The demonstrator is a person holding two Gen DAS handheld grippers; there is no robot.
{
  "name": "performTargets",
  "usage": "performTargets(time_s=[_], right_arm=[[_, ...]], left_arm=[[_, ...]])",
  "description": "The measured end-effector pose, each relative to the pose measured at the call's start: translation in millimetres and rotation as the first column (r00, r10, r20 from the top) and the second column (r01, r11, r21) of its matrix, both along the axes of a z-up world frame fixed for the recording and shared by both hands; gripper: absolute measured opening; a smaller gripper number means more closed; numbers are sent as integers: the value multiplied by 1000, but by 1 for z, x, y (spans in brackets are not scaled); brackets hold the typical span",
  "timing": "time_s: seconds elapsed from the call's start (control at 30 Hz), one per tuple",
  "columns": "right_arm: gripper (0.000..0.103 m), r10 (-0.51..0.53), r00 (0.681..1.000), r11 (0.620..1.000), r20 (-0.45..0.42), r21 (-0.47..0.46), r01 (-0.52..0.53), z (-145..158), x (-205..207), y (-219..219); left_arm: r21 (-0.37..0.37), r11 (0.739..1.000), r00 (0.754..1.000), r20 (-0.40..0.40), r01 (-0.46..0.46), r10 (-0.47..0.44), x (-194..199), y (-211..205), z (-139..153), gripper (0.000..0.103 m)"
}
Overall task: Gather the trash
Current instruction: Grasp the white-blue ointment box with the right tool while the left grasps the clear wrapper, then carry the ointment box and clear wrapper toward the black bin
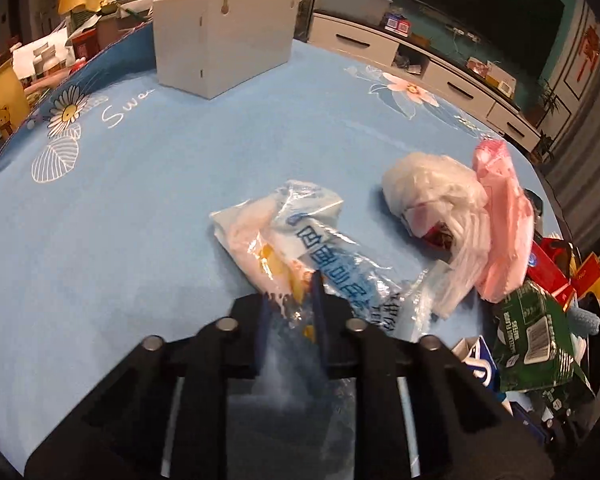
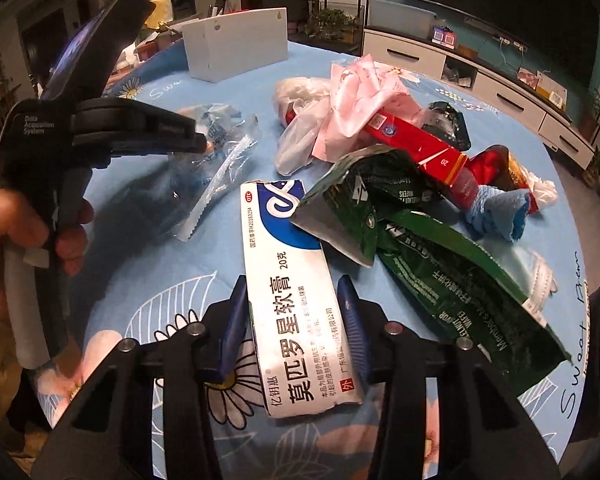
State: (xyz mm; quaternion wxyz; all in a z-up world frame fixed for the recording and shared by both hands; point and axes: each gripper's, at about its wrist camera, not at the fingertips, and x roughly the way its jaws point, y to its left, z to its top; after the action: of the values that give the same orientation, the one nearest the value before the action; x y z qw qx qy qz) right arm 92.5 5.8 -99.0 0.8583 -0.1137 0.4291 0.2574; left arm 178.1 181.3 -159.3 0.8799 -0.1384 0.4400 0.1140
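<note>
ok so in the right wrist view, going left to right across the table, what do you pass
left gripper → clear wrapper → white ointment box → green wafer bag → blue cloth

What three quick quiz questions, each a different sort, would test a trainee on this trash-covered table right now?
1. True or false: the left gripper is shut on the clear plastic wrapper with blue print.
2. Which item lies between the right gripper fingers? A) red carton B) white-and-blue ointment box C) green foil bag
3. Fill in: the white cardboard box stands on the ____ floral tablecloth.

Key: 1 true; 2 B; 3 blue.
</note>
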Motion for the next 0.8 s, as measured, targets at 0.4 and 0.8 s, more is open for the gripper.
performTargets(time_s=[0.4,0.8], right_arm=[[44,40,999,977,-11,208,-37,40,-27,-28],[44,0,995,938,103,344,-36,101,-65,-66]], left_arm=[[130,988,986,135,81,-99,-51,-22,68,6],[216,968,950,253,129,-183,-102,-54,133,7]])
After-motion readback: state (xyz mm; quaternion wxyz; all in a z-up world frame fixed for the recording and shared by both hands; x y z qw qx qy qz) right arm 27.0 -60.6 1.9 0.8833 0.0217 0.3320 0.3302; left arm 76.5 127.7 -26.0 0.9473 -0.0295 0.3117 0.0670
